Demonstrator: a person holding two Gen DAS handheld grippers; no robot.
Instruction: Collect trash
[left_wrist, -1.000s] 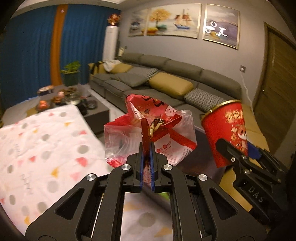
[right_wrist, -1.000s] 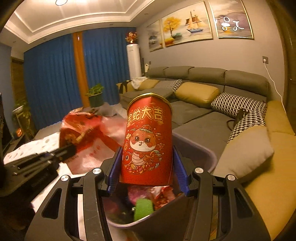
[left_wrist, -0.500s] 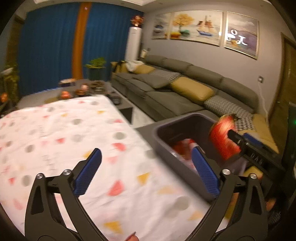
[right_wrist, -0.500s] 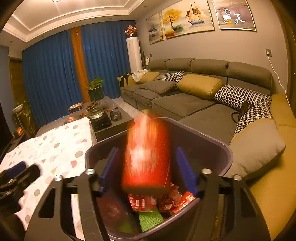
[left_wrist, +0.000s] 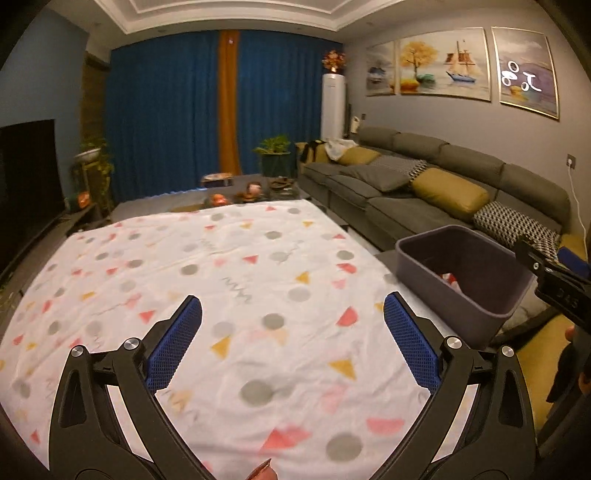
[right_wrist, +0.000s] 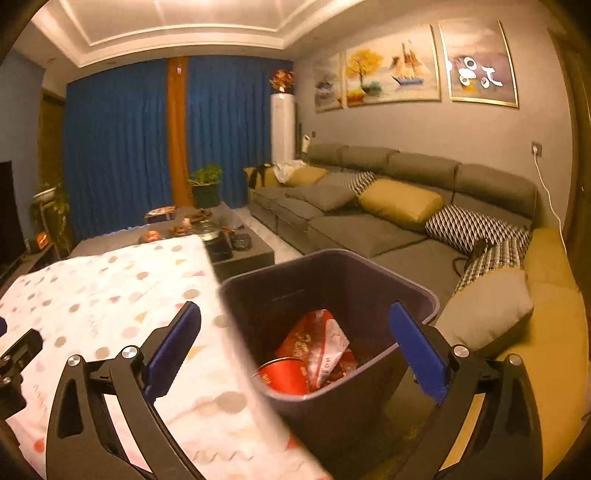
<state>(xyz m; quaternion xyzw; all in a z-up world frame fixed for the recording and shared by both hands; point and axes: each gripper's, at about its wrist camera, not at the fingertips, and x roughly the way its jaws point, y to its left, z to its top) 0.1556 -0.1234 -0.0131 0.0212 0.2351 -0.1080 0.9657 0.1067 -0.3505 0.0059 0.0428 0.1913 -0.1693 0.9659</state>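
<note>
both grippers are empty with their jaws spread wide. the left gripper (left_wrist: 291, 339) hangs over the cloth (left_wrist: 229, 266), nothing between its blue pads (left_wrist: 173, 347). the right gripper (right_wrist: 295, 343) points into the bin (right_wrist: 413, 291); its jaws have just been opening, and nothing is between them now.

the trash is in the bin, which stands just beside the cloth's edge, in front of the sofa (right_wrist: 369, 221). a red can (right_wrist: 284, 376) lies on its side at the bottom, open mouth toward the camera, and a red-and-white wrapper (right_wrist: 325, 343) rests crumpled against it, partly on top. from the left view only a scrap of wrapper (left_wrist: 450, 278) shows over the bin wall.

on handling, as a judgement: the can looks like thin card or tin, light and stiff, easily dented if squeezed hard. if it needed lifting again, across the round body near the middle is the place (the rim would slip). the wrapper is soft film, nearly weightless and slick, best pinched at a fold or bunched edge.

no loose trash shows on the cloth in either view. only a small reddish sliver (left_wrist: 264, 470) shows at the bottom edge of the left view, and i cannot tell what it is.
</note>
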